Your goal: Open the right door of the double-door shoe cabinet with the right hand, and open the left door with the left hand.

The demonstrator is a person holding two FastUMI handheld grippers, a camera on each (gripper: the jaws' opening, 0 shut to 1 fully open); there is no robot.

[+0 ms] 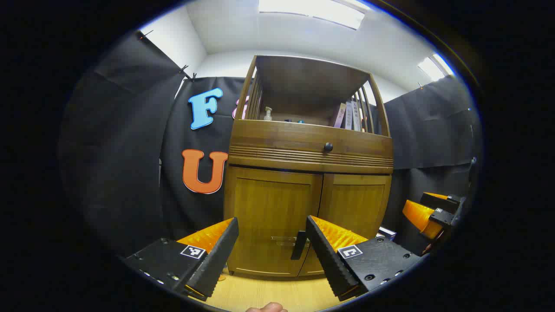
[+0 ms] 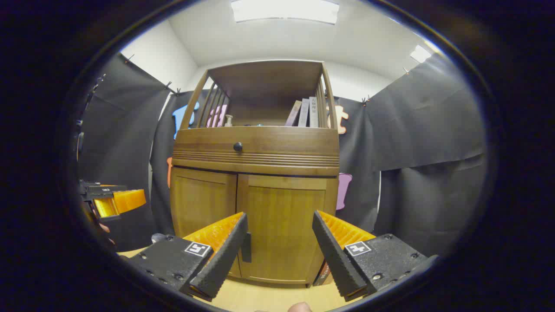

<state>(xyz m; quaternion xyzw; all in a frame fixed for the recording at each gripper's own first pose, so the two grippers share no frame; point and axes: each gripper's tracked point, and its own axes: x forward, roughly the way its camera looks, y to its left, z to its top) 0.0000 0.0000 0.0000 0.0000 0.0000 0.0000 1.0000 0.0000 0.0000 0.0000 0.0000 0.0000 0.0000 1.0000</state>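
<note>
Facing closed shoe cabinet [image 1: 303,208] | left tongs [image 1: 271,255] apart | right tongs [image 2: 279,251] apart | books [image 2: 303,112] on shelf

Shoe cabinet [image 1: 308,182] standing on the floor [image 1: 269,294] against the booth wall, both tongs in front of it.

The left door [image 1: 271,221] and right door [image 1: 353,208] sit side by side under a drawer with a knob [image 1: 328,147]; above it, an open shelf holds a bottle [image 1: 268,114] at left and books [image 1: 350,116] at right. The left tongs [image 1: 271,255] face the left door, the right tongs [image 2: 279,253] the right door, each apart from it.
</note>
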